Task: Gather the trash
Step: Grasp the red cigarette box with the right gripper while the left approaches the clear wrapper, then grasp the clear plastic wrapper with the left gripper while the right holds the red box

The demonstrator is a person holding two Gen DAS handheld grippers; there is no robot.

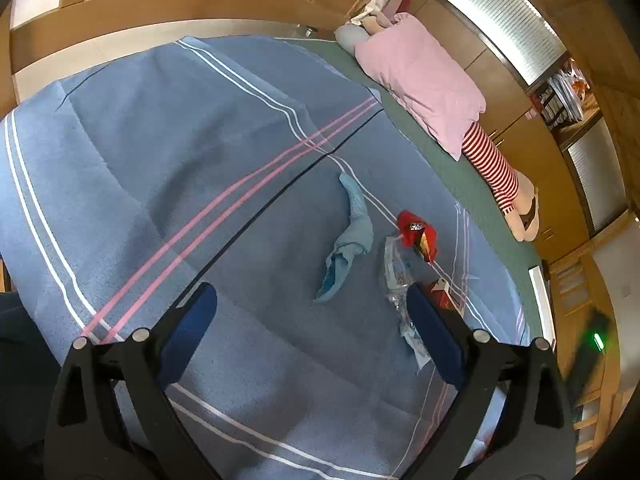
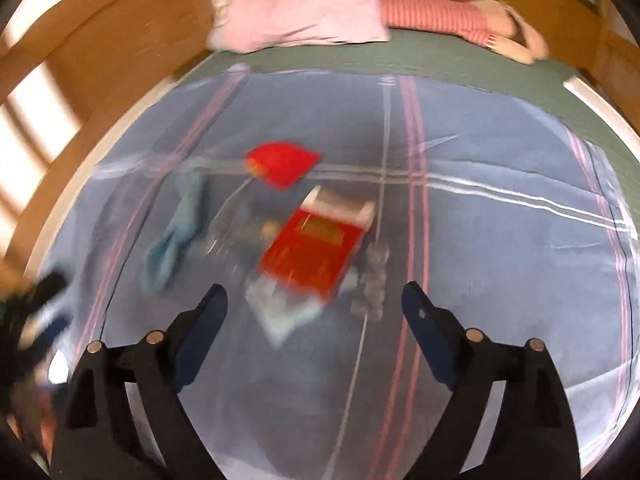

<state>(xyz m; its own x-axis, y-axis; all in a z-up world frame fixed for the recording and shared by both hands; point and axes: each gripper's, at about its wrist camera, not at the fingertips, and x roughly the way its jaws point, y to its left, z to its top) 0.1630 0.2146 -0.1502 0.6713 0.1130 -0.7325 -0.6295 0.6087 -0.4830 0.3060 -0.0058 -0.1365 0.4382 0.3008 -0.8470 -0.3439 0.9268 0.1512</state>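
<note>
Litter lies on a blue striped blanket (image 1: 180, 160): a twisted light-blue wrapper (image 1: 352, 236), a red snack wrapper (image 1: 416, 234), a clear plastic bag (image 1: 396, 276) and a red carton (image 1: 442, 294). My left gripper (image 1: 310, 292) is open above the blanket, and nothing is between its fingers. The clear bag lies just past its right finger. The right wrist view is blurred. There the red carton (image 2: 316, 248) lies on clear plastic (image 2: 280, 312) just ahead of my right gripper (image 2: 315, 291), which is open and empty. The red wrapper (image 2: 282, 162) and the light-blue wrapper (image 2: 176, 236) lie further out to the left.
A pink pillow (image 1: 420, 76) and a plush toy with red-striped legs (image 1: 496, 168) lie on the green sheet (image 1: 460, 176) beyond the blanket. Wooden bed rails (image 1: 120, 20) and cupboards (image 1: 500, 80) surround the bed. A dark blurred shape (image 2: 36, 304) sits at the left edge of the right wrist view.
</note>
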